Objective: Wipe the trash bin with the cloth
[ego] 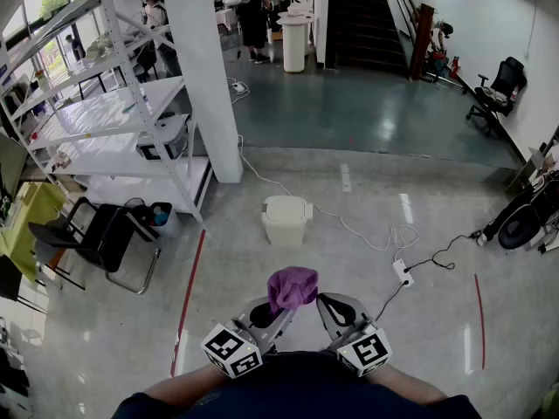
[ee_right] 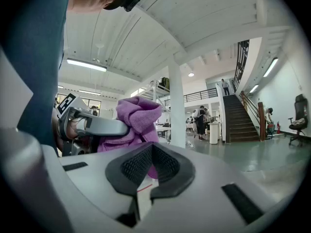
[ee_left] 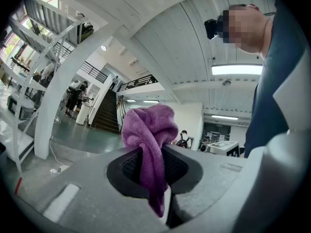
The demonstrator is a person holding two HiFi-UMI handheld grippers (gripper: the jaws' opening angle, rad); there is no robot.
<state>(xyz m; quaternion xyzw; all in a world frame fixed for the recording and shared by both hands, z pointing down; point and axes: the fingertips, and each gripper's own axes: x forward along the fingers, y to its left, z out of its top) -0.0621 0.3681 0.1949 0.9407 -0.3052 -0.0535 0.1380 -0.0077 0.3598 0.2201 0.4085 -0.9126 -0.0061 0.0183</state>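
Now: left gripper (ego: 279, 309) is clamped on the purple cloth (ego: 293, 286), held low in front of the person. In the left gripper view the jaws pinch the cloth (ee_left: 148, 130) through its middle; a bunched wad sticks up above the pads (ee_left: 129, 166) and a tail hangs below them. Right gripper (ego: 330, 306) sits just beside it, apart from the cloth in the head view. In the right gripper view its jaws are closed together, pads (ee_right: 167, 165) meeting at the tips with nothing between them. The left gripper (ee_right: 92, 126) and the cloth (ee_right: 137, 116) show just behind them.

The trash bin (ego: 286, 219), white with its lid down, stands on the grey floor (ego: 437, 356) well ahead of both grippers, apart from the cloth. A white cable (ego: 349, 227) runs past it to a power strip (ego: 402, 271).

Writing: only black-and-white square marker patterns on the left cube (ego: 231, 349) and right cube (ego: 364, 352); no readable text or brand on the bin or cloth.

White shelving rack (ego: 113, 112) and black chair (ego: 100, 234) are on the left, white pillar (ego: 210, 68) behind the bin, dark stairs (ego: 362, 16) at the back. Red line (ego: 188, 295) on the floor left of the grippers.
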